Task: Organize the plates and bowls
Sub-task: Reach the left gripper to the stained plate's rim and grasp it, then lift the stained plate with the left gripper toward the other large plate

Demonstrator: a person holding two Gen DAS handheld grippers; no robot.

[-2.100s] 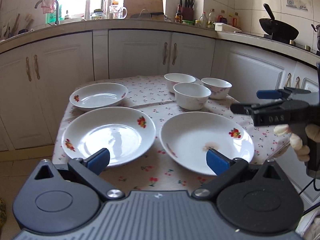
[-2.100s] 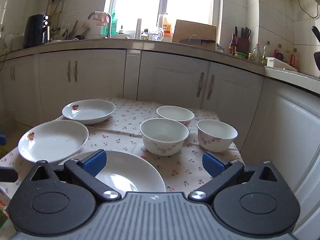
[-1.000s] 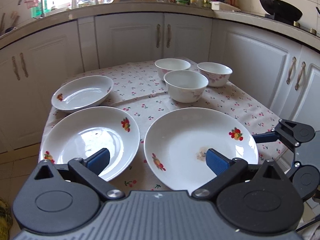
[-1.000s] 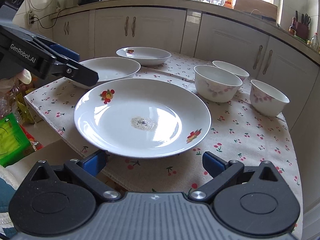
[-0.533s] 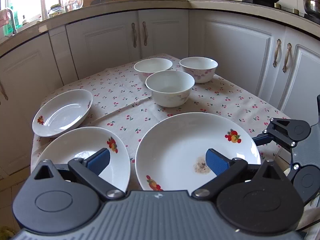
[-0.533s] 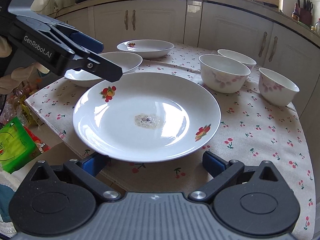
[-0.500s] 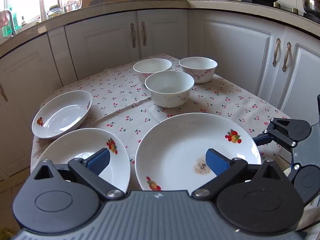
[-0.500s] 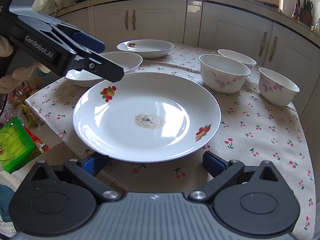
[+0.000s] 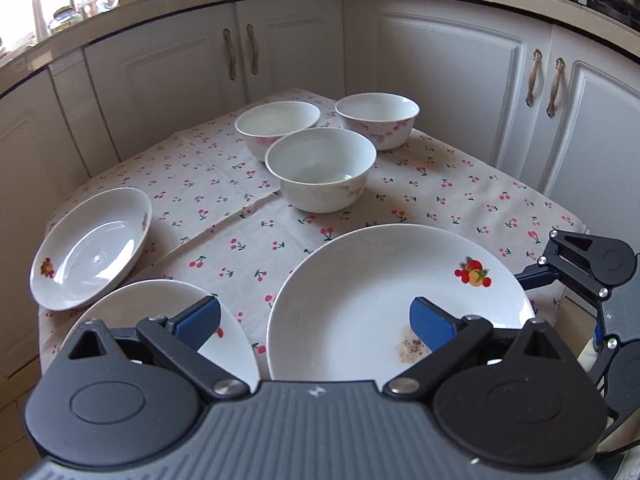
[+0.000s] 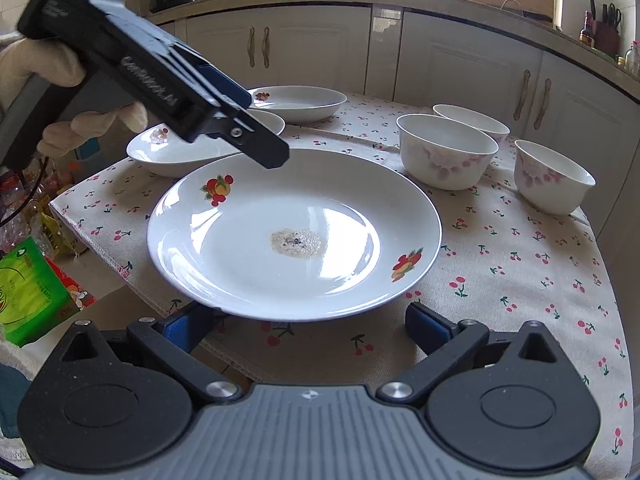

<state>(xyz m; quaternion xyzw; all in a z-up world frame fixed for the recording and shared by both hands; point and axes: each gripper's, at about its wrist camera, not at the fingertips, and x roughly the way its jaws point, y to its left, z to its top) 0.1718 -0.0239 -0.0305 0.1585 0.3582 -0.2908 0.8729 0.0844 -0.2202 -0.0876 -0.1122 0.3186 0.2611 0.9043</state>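
A large white plate (image 9: 384, 292) (image 10: 296, 232) with fruit prints and a brown stain lies at the table's near corner. My left gripper (image 9: 316, 320) (image 10: 266, 150) hangs open above it, one finger over that plate and the other over a second plate (image 9: 168, 304) (image 10: 188, 152). My right gripper (image 10: 307, 326) (image 9: 536, 278) stands open at the large plate's rim, its left finger partly under the rim. A small deep plate (image 9: 92, 248) (image 10: 300, 102) sits farther left. Three white bowls (image 9: 322, 168) (image 10: 446, 152) are grouped at the back.
The cherry-print tablecloth (image 9: 440, 184) covers a small table with white cabinets (image 9: 440, 80) close behind and to the right. A gloved hand (image 10: 40, 68) holds the left gripper. Green packets (image 10: 32, 292) lie on the floor off the table's left edge.
My left gripper has swung right and forward, coming over the large plate's rim. My right gripper has stayed at the large plate's rim and crept slightly closer.
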